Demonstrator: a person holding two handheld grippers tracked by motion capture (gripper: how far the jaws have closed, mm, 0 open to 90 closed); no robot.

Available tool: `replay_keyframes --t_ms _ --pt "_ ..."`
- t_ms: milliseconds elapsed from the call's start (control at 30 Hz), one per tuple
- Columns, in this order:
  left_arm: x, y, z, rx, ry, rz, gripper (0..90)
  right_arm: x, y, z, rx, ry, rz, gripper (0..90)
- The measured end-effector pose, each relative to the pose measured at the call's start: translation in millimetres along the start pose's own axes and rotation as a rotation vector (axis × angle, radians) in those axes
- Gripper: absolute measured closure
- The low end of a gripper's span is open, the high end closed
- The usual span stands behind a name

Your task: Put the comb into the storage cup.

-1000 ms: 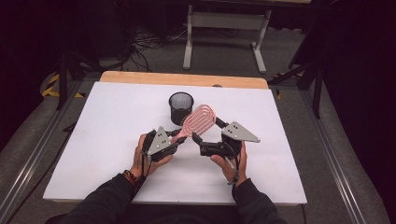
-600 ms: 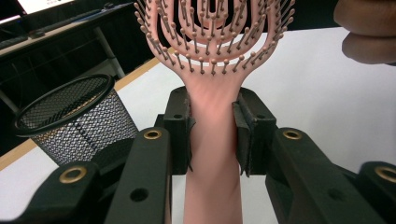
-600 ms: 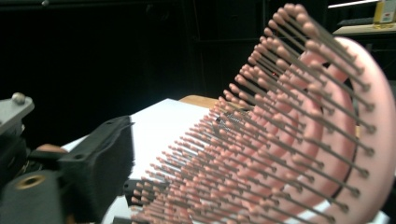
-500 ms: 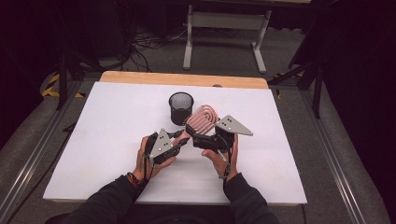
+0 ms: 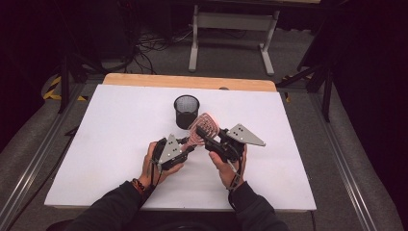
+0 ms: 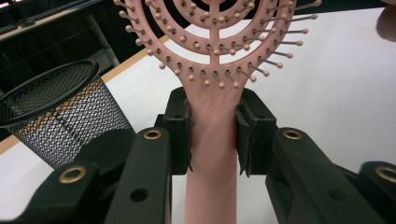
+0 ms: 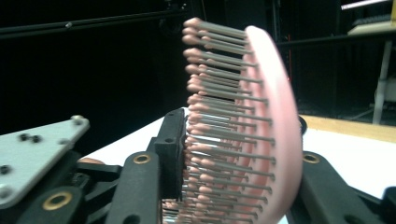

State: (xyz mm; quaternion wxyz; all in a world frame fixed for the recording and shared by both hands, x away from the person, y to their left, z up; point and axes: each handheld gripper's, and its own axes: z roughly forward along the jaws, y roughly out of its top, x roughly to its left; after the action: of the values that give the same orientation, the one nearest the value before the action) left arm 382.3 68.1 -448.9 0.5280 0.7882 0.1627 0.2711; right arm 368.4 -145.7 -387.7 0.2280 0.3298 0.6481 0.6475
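A pink vented hairbrush [image 5: 204, 126] is held in the air just in front of a black mesh cup [image 5: 186, 110]. My left gripper [image 5: 185, 143] is shut on its handle; in the left gripper view the pads [image 6: 180, 135] squeeze the handle [image 6: 212, 140] just below the bristled head. My right gripper [image 5: 202, 132] comes in from the right, and its jaws have just been closing on the brush head. In the right gripper view the hairbrush [image 7: 261, 126] stands edge-on between the jaws, one pad [image 7: 170, 154] against the bristle tips and the other jaw behind the back.
The white table top [image 5: 96, 144] lies under both hands, with a wooden strip [image 5: 187, 82] along its far edge. The mesh cup [image 6: 56, 116] stands upright, left of the brush in the left gripper view. The left gripper's grey plate [image 7: 37, 149] shows close by.
My right gripper moved in from the right toward the brush head and shut on it. The left gripper kept its hold on the handle; the brush tilted slightly.
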Motion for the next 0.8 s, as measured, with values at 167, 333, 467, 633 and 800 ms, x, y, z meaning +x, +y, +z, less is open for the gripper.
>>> replay_keyframes --t_ms 167,333,467,633,800 --pt "-1.8 2.6 -1.1 0.0 0.029 0.029 69.0 4.5 1.3 -1.5 -0.007 0.003 -0.028 63.0" --pt "-2.9 3.6 -1.8 -0.013 0.034 0.024 60.6 5.6 5.3 -6.0 -0.021 -0.007 -0.058 63.1" --pt "-3.0 4.3 -3.2 -0.024 0.02 0.025 55.4 2.9 8.8 -11.5 -0.025 -0.015 -0.076 63.2" --pt "-4.2 5.1 -3.3 -0.02 -0.005 0.039 46.9 -2.3 11.1 -17.4 -0.027 -0.038 -0.098 63.2" --pt "-4.6 5.0 -2.8 -0.014 -0.019 0.042 37.9 -6.5 11.6 -19.1 -0.025 -0.052 -0.101 63.2"
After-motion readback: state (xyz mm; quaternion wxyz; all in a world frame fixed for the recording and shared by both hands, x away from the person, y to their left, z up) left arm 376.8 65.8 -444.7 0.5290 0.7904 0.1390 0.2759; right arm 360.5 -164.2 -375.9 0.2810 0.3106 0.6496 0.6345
